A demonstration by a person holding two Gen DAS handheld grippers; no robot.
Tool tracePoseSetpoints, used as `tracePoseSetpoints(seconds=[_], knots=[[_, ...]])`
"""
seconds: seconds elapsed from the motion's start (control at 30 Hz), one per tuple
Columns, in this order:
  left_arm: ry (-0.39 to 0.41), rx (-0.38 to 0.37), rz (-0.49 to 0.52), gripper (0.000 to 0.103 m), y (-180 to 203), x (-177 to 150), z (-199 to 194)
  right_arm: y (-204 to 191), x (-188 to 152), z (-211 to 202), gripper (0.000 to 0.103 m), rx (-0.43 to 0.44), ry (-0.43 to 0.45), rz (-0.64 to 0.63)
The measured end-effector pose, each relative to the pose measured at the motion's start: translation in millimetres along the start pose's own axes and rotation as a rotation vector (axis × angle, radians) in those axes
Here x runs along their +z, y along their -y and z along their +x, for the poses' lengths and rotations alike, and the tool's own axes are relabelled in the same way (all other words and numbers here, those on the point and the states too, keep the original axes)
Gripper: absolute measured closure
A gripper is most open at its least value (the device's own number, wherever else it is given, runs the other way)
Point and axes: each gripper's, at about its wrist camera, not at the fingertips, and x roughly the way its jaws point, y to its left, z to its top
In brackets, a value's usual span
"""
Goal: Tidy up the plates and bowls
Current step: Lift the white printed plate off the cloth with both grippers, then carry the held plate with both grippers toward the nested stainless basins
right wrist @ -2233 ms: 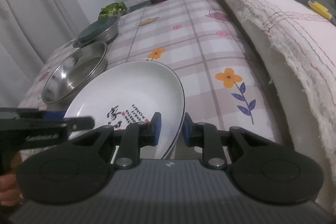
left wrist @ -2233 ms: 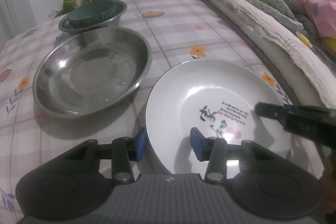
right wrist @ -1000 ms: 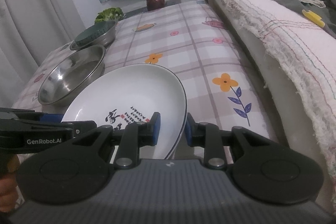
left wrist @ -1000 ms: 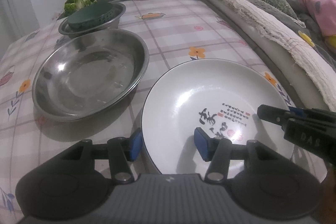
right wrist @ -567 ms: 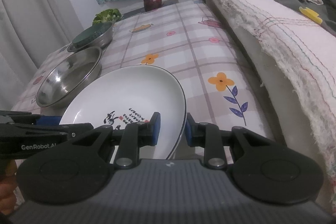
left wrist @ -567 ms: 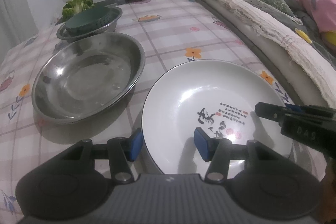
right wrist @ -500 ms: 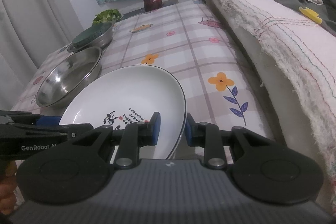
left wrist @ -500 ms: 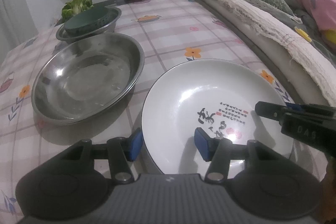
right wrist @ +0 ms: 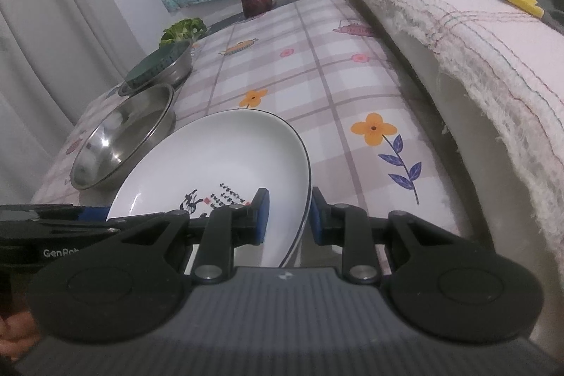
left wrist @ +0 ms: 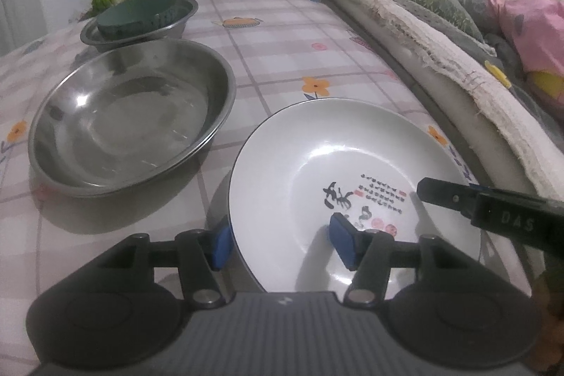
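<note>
So the white plate (left wrist: pixel 338 164) sits at the bench's near edge, my right tongs (right wrist: pixel 288 215) clamping its right rim and left tongs (left wrist: pixel 282 244) straddling its left rim unclosed, with the steel bowl (left wrist: pixel 130 118) just left.

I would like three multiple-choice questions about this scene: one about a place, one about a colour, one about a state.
1. Where is the large steel bowl relative to the white plate, in the left wrist view?
A. left of it
B. on top of it
C. under it

2. What colour are the gripper pads?
A. red
B. blue
C. yellow

3. How does the right gripper stand?
A. far from the plate
B. inside the steel bowl
C. astride the plate's rim

Answers: 1 A, bowl sits leftward on the tablecloth; 2 B, pads show blue; 3 C, one finger on either side of the rim.
</note>
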Motion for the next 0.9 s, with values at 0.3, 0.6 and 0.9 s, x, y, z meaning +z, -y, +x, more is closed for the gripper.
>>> tracePoseSetpoints(seconds=[0.3,0.6,0.9], knots=[[0.018,-0.089,-0.019,0.035,-11,-3,-1,18,11,1,0.071,0.108,-0.082,0.113],[0.025,-0.140,-0.052,0.003,-18,-6,0,15,13,5,0.001,0.263,-0.113,0.186],[0.039,-0.141,-0.043,0.000,-21,-9,0,30,13,5,0.001,0.316,-0.102,0.293]])
